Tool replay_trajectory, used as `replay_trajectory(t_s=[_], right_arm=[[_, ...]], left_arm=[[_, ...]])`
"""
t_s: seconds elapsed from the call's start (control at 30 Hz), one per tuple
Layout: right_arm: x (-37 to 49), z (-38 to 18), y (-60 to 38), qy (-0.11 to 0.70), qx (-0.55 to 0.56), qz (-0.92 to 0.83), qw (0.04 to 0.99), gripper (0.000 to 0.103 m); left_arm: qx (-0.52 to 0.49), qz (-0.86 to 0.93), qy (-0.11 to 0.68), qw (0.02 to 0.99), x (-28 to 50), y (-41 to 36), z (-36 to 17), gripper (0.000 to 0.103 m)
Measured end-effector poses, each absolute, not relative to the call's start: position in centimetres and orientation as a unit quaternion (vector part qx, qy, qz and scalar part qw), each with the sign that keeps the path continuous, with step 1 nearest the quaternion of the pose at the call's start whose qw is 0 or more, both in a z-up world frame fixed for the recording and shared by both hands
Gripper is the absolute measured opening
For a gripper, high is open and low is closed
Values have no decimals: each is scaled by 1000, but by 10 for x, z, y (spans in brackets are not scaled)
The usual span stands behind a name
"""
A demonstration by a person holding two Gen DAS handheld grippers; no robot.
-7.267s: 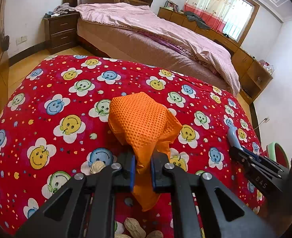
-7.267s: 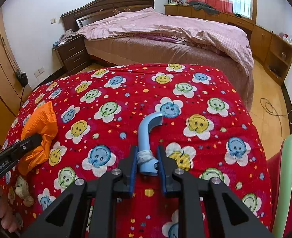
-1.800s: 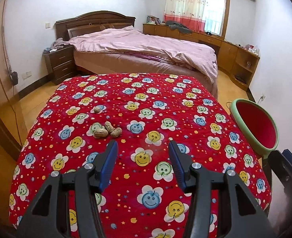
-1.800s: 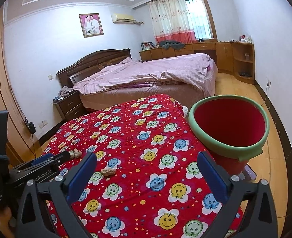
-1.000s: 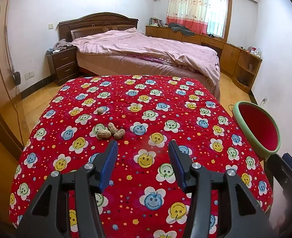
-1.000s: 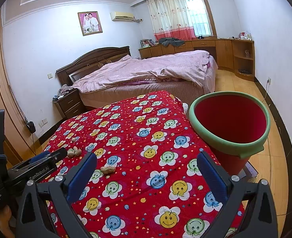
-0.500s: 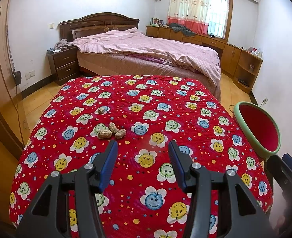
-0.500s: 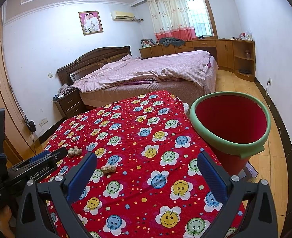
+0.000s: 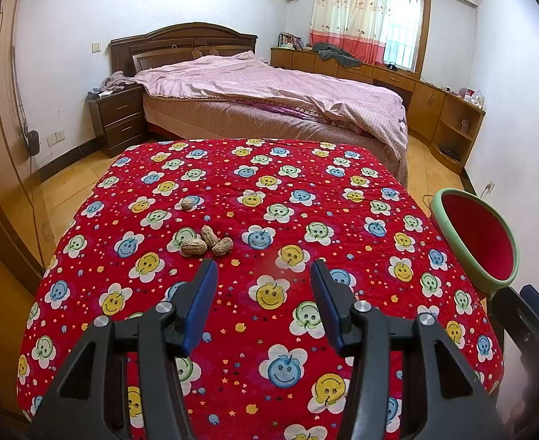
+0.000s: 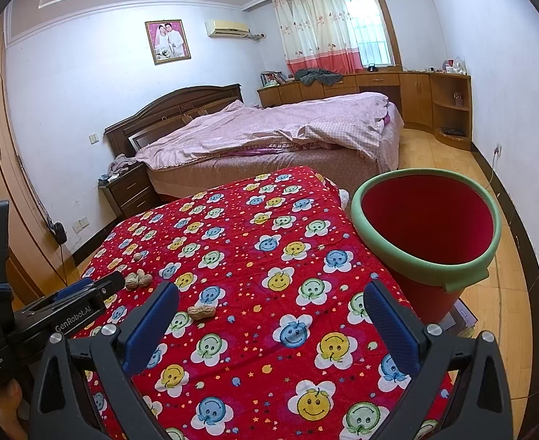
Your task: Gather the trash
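With both the left gripper (image 9: 262, 286) and the right gripper (image 10: 271, 310) spread wide and holding nothing, the tan peanut shells (image 9: 206, 245) lie on the red smiley-flower covered bench (image 9: 342, 220) at eleven o'clock of the left fingers (image 9: 200, 299). Best to lower the left one straight over the cluster, pinch a single shell across its narrow waist, then carry it to the red green-rimmed plastic bin (image 10: 427, 227) at three o'clock.

Five peanuts (image 9: 206, 241), one red bin (image 10: 426, 224), two tools (image 9: 264, 280), one bed (image 9: 269, 91)

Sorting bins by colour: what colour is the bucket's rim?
Light green; the bucket is red inside. Clearest in the right wrist view.
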State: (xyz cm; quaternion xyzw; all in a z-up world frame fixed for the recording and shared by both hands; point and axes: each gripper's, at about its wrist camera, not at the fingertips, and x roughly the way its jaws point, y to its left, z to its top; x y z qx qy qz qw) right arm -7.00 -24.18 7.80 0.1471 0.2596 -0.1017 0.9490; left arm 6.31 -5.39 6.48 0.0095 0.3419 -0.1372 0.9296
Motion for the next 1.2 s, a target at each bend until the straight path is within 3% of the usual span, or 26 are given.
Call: replay_trajectory(t_s=[1.2], right_arm=[[-70,79,-241,259,146,-101,949,103]], left_arm=[[7,-136,337,932,61,-53,70,53]])
